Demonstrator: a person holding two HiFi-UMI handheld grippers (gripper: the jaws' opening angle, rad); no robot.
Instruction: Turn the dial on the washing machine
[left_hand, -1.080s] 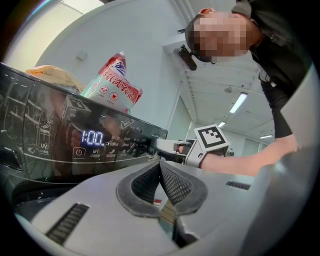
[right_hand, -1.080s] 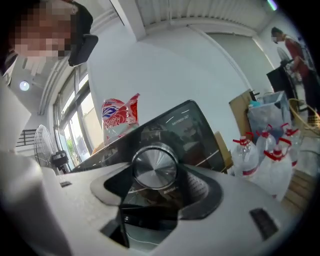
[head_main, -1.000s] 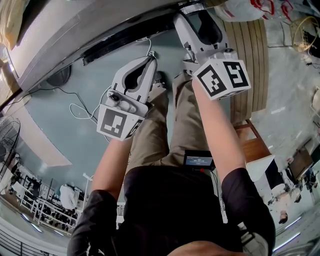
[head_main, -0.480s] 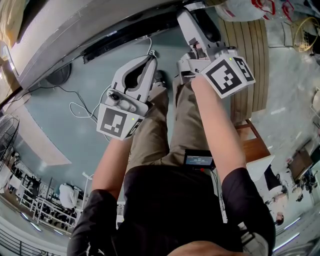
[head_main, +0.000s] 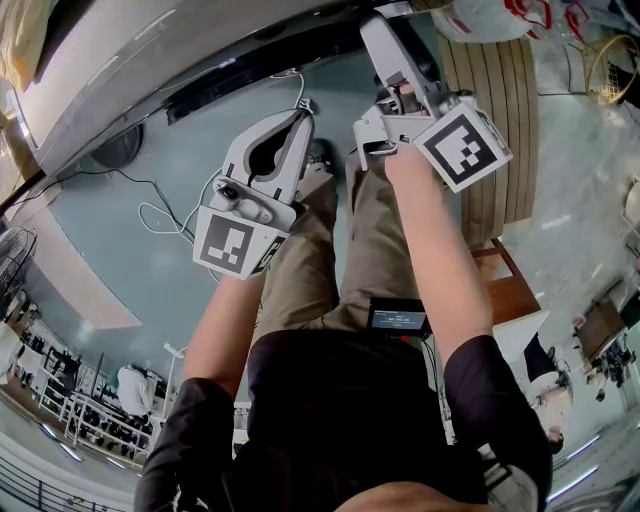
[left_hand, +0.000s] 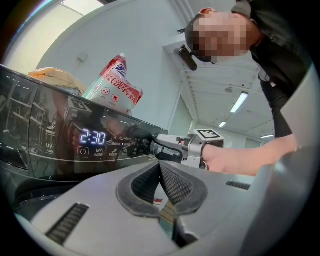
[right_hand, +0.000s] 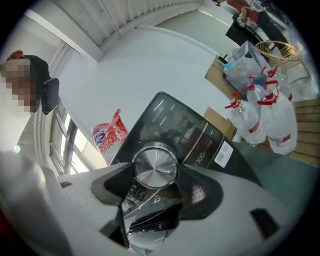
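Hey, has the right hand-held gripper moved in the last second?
Yes. The right hand-held gripper, jaws on the dial, has twisted: in the head view its marker cube has turned and shifted right, toward the wooden slats.

Grey-green floor; wooden slat platform; ceiling strip lights; bright window.
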